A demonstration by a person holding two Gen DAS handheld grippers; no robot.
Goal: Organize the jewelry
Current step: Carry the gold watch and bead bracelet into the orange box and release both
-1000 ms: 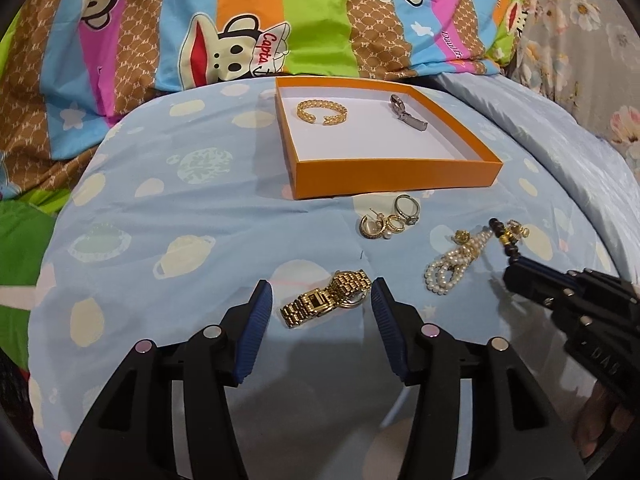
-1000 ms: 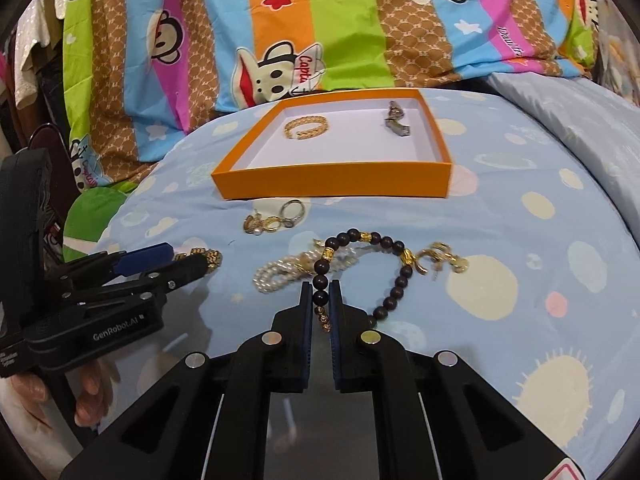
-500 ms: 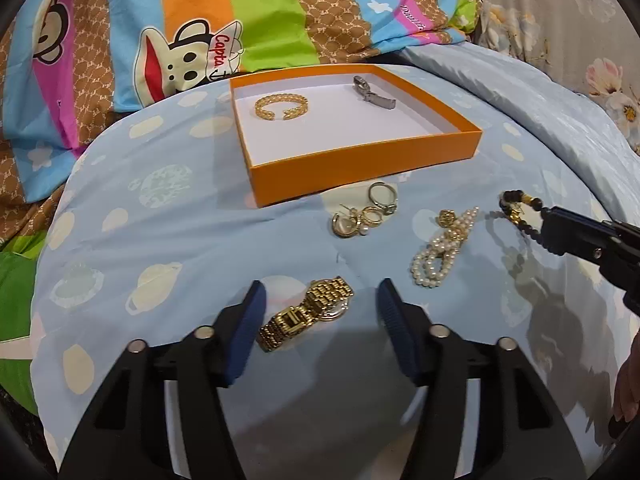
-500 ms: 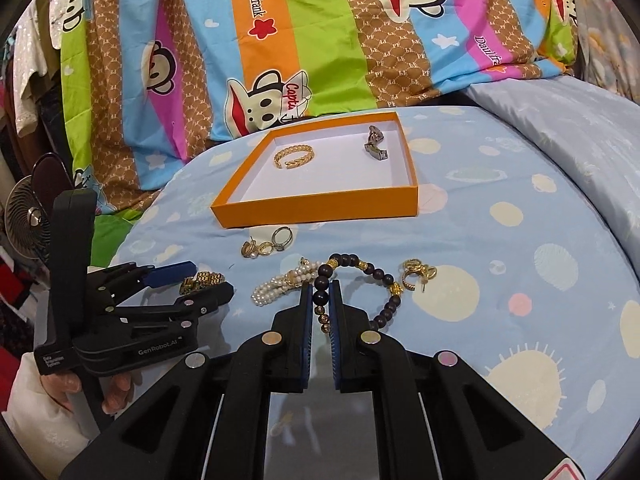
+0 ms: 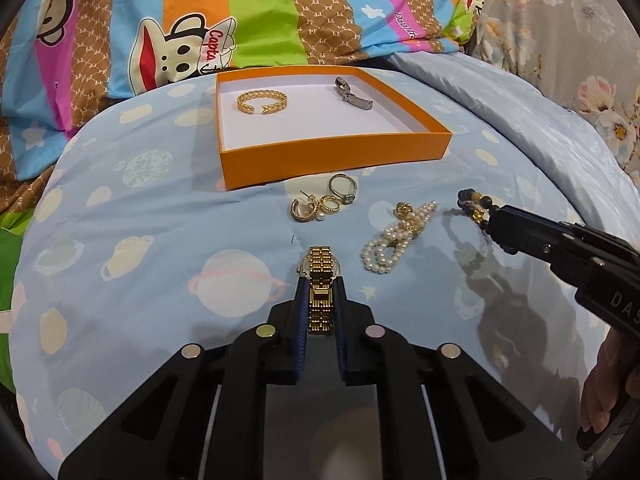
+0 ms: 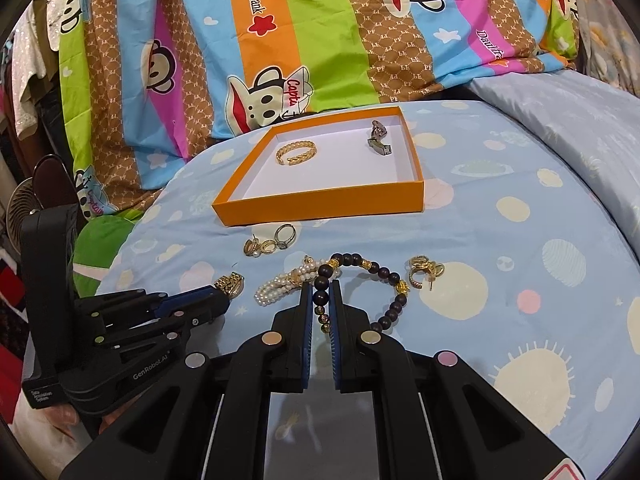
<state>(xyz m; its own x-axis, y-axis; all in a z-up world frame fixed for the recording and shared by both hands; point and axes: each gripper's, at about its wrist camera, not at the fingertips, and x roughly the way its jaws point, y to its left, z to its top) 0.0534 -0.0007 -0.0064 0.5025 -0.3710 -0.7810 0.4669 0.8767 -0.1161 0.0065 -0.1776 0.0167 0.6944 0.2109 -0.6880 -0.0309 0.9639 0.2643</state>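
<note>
My left gripper (image 5: 320, 284) is shut on a gold watch (image 5: 320, 276), its band between the blue pads; the watch also shows in the right wrist view (image 6: 231, 283). My right gripper (image 6: 321, 290) is shut on a dark bead bracelet (image 6: 376, 270), seen from the left (image 5: 474, 204). The orange box (image 5: 332, 152) holds a gold cuff bracelet (image 5: 262, 102) and a silver clasp piece (image 5: 352, 94). It stands beyond both grippers.
On the blue bedspread lie gold rings and earrings (image 5: 322, 204), a pearl strand with gold charm (image 5: 396, 236), and gold hoop earrings (image 6: 424, 270). A striped monkey-print quilt (image 6: 320, 40) rises behind the box. A fan (image 6: 20, 208) stands at far left.
My left gripper has closed on the gold watch, which now lies lengthwise between the pads. My right gripper has lifted slightly, still holding the bead bracelet.
</note>
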